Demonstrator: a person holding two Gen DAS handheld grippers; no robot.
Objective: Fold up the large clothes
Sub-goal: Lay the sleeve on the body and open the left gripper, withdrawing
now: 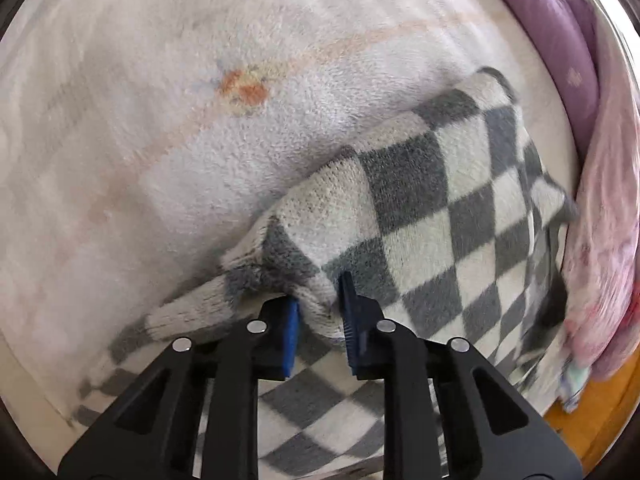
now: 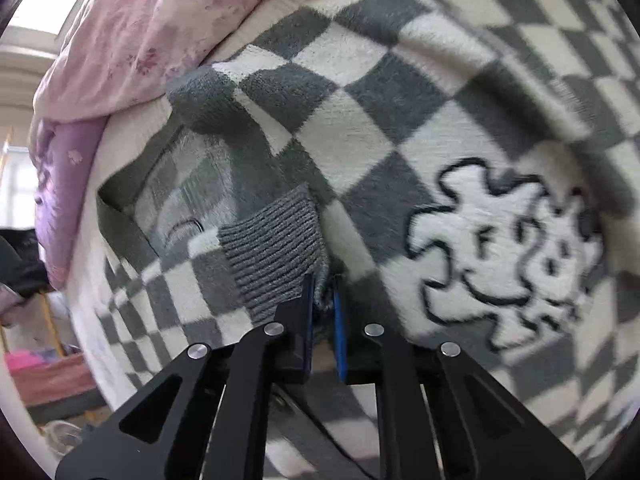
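Observation:
A grey-and-white checkered fleece garment [image 1: 432, 208] lies on a pale fluffy blanket [image 1: 200, 120]. My left gripper [image 1: 320, 312] is shut on a bunched ribbed edge of the garment, the cloth pinched between the blue pads [image 1: 294, 328]. In the right wrist view the same checkered garment [image 2: 360, 112] fills the frame, with a white cartoon patch [image 2: 508, 248] at the right. My right gripper [image 2: 323, 304] is shut on the garment's grey ribbed cuff [image 2: 276, 248], its jaws nearly closed.
A pink floral quilt [image 2: 152, 32] and a purple cover [image 1: 560, 60] are piled along the bed's side, beside the garment. A strip of orange wooden floor [image 1: 592, 412] shows past the bed edge. Room clutter [image 2: 40, 360] lies below at the left.

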